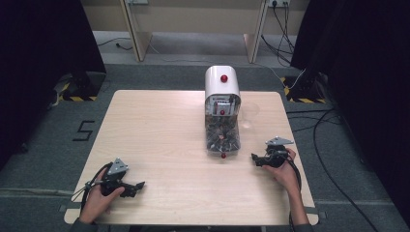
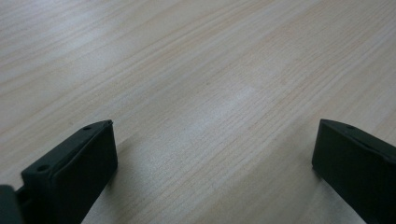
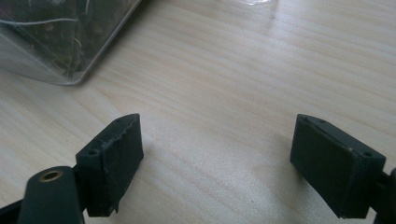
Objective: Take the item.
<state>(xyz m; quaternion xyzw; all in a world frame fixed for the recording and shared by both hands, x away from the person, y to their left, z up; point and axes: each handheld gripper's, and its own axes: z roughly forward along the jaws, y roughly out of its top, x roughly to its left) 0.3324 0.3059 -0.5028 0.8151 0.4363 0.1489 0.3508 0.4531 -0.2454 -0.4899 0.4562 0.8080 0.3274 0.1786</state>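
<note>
A dispenser [image 1: 222, 87] with a white domed top, a red knob and a clear bin of dark pieces stands at the table's middle back. The bin's clear corner [image 3: 60, 42] lies ahead and left of my right gripper [image 3: 217, 149]. That gripper [image 1: 255, 158] rests low over the wood to the right of the bin, jaws wide apart with nothing between them. My left gripper [image 1: 140, 185] sits near the front left of the table, pointing right. Its jaws [image 2: 215, 158] are open over bare wood.
A clear cup [image 1: 250, 115] stands just right of the dispenser, and its base edge [image 3: 259, 2] is visible far ahead. The light wooden table [image 1: 159, 125] is ringed by grey carpet, with cables [image 1: 319, 135] on the floor at the right.
</note>
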